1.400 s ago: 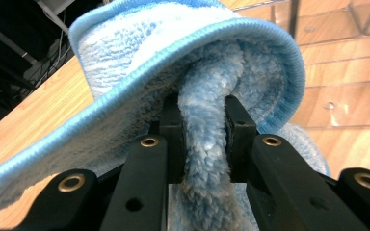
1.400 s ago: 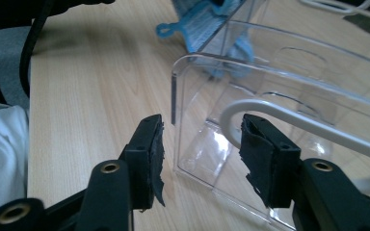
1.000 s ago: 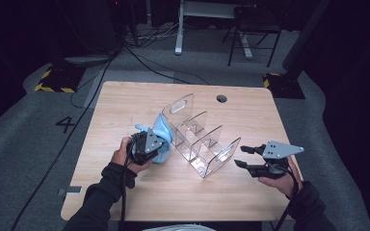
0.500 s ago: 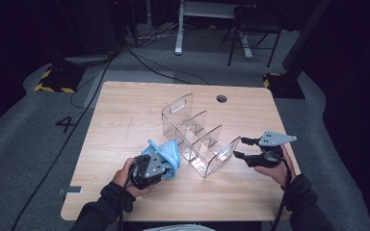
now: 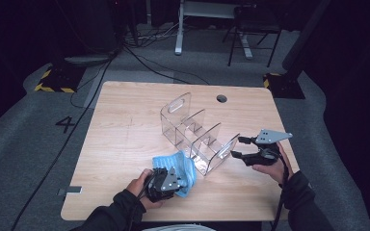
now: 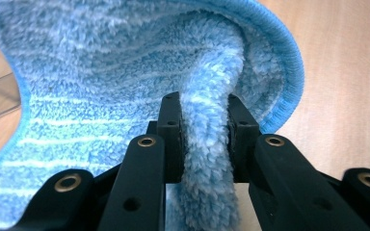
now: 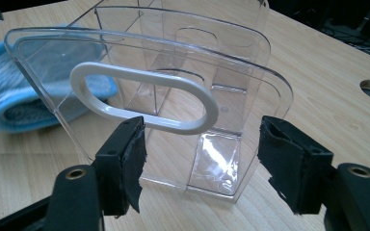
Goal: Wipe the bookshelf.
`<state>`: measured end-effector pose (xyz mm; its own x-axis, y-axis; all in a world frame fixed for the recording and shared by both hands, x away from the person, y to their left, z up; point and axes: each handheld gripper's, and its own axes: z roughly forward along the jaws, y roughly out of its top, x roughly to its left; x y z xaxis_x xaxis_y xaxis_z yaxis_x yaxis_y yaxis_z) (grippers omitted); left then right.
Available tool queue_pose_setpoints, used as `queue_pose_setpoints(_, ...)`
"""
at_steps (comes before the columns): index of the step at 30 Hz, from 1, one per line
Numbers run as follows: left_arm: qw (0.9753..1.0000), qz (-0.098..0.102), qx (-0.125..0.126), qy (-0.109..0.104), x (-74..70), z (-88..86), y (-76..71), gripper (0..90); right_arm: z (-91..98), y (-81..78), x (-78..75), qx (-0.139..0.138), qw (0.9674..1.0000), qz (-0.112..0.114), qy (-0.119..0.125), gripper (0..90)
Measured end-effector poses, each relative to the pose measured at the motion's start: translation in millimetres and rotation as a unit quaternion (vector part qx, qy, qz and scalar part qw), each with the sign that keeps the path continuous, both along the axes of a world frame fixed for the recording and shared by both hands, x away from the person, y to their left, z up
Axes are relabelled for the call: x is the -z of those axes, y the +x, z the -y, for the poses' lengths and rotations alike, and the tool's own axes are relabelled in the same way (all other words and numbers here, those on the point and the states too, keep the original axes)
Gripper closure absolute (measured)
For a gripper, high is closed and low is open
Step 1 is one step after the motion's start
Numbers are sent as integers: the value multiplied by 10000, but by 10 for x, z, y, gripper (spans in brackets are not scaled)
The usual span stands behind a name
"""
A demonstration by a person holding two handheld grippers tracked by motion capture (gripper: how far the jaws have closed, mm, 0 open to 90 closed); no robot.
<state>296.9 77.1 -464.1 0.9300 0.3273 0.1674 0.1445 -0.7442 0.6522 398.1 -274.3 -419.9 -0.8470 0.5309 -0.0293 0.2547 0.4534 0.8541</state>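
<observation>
Lit table (image 5: 125,125), dark surroundings (close cams sharp, slight glare).

Looks like lab or recording studio, not home. Bare wooden table (image 5: 125,120) with round cable hole (image 5: 221,98) stands alone on grey carpet (image 5: 24,144). White number 4 (image 5: 65,124) marked on carpet beside table (station number, perhaps). Yellow-and-black hazard tape (image 5: 53,88) at floor edge, same tape (image 5: 268,83) on far right. Loose black cables (image 5: 144,62) trail across floor. Surroundings dark, light only on table. Desk legs (image 5: 179,29) and chair legs (image 5: 250,43) at back.
</observation>
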Motion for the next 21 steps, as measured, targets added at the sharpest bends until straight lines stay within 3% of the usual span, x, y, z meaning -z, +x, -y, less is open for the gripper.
queue_pose_setpoints(8,10000,-53,33,37,38,15,19,732,71,3,-66,186,9997,156,-5,331)
queue_pose_setpoints(15,9999,-92,84,86,74,35,32,728,53,94,-76,185,9997,136,39,318)
queue_pose_setpoints(21,9999,-97,81,102,85,38,34,727,-19,158,-33,149,9998,87,-75,310)
